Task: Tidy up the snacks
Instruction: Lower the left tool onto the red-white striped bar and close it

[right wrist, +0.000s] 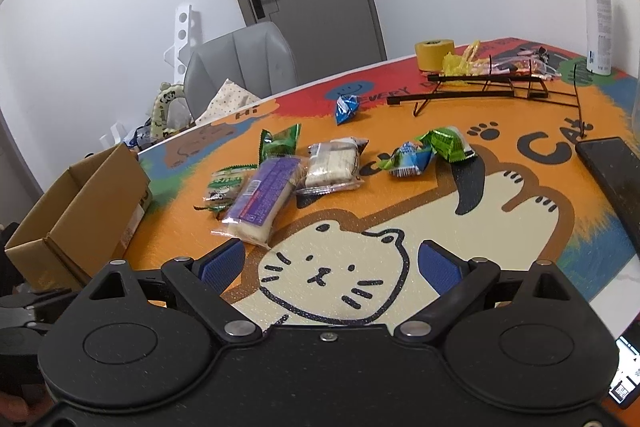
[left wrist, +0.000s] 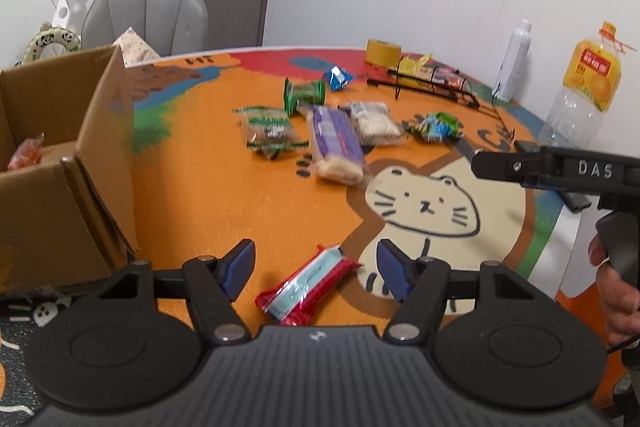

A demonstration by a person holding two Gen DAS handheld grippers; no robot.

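Left gripper (left wrist: pixel 316 269): jaws apart, straddling red bar (left wrist: pixel 308 285) without touching; nothing held. Red bar: flat on mat (left wrist: pixel 208 195), askew to the jaws, near table edge, just right of box (left wrist: pixel 68 163). Right gripper (right wrist: pixel 330 269): wide, empty, hovering over cat drawing, just short of purple pack (right wrist: pixel 262 197). Remaining snacks: loose cluster mid-mat, several overlapping; one orange packet (left wrist: pixel 26 155) already in box. Risks, as judged: skewed wrapper caught by one pad (left wrist: pixel 240 265) first, then spun or pushed aside instead of gripped; glossy film slipping from a shallow pinch; crushed contents from a hard squeeze; pads scraping mat on a low approach; bar clipping box wall during transfer. Right side: purple pack dragging its overlapping neighbours, if lifted carelessly. Both grippers close together, so collision possible on crossing paths.
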